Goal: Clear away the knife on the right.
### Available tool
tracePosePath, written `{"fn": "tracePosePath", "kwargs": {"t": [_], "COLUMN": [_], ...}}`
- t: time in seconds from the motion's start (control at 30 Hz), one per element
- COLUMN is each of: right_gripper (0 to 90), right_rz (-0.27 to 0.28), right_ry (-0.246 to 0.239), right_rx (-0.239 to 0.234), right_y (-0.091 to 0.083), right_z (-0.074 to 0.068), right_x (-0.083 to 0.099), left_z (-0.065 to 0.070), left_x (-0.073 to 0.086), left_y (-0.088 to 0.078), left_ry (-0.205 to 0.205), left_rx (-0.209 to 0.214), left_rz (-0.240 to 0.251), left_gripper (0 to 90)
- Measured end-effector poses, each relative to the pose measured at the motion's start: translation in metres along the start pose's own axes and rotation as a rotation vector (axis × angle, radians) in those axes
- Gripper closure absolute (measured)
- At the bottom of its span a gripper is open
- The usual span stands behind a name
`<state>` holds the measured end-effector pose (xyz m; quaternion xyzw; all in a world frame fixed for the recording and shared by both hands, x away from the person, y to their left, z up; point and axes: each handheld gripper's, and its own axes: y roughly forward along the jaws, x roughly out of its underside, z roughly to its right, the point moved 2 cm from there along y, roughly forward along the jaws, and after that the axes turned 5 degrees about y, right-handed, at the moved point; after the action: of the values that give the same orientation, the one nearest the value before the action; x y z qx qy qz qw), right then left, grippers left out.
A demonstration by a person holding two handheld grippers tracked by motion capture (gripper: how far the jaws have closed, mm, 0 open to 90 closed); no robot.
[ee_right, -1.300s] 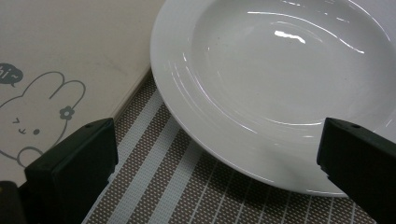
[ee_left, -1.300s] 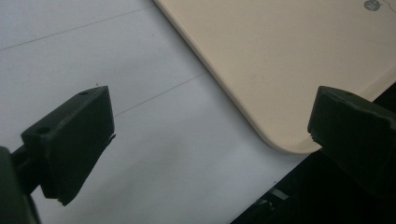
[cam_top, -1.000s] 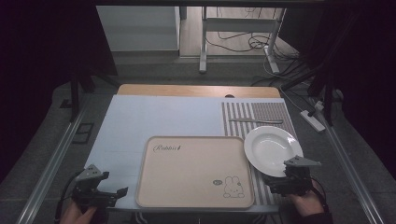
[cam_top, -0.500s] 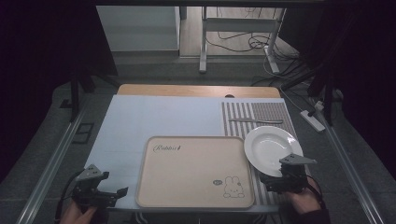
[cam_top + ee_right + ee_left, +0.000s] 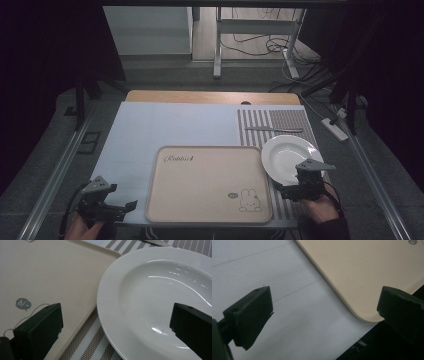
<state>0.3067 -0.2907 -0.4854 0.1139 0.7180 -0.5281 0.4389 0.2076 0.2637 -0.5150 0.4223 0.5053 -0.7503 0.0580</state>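
A beige tray (image 5: 200,175) with a rabbit print lies at the front middle of the table. A white plate (image 5: 285,152) sits just right of it on a striped placemat (image 5: 280,120). My right gripper (image 5: 281,190) is open at the plate's near rim. In the right gripper view its jaws (image 5: 117,322) straddle the plate's rim (image 5: 155,295) and the tray's edge (image 5: 50,272) without touching. My left gripper (image 5: 127,209) is open at the tray's near left corner. In the left gripper view it (image 5: 327,312) hangs above the pale mat, beside the tray's corner (image 5: 362,270).
A knife (image 5: 274,130) lies on the placemat behind the plate. A pale blue mat (image 5: 165,130) covers the left and middle of the table. A power strip (image 5: 336,127) lies on the floor to the right. The table's front edge is close under both grippers.
My right gripper has shifted a little left, along the plate's near rim toward the tray. The left gripper has barely moved.
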Motion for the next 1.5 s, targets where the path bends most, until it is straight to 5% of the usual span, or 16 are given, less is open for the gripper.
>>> {"fn": "tracePosePath", "kwargs": {"t": [0.6,1.5], "right_gripper": [0.0,0.0], "right_rz": [-0.034,-0.082], "right_ry": [-0.013,0.032], "right_rx": [-0.035,-0.014], "right_y": [0.026,0.064], "right_z": [0.004,0.022], "right_x": [-0.020,-0.053], "left_z": [0.000,0.000], "left_x": [0.000,0.000], "left_y": [0.000,0.000], "left_ry": [0.001,0.007], "left_rx": [-0.001,-0.003], "left_rz": [-0.001,-0.003], "left_gripper": [1.4,1.3]}}
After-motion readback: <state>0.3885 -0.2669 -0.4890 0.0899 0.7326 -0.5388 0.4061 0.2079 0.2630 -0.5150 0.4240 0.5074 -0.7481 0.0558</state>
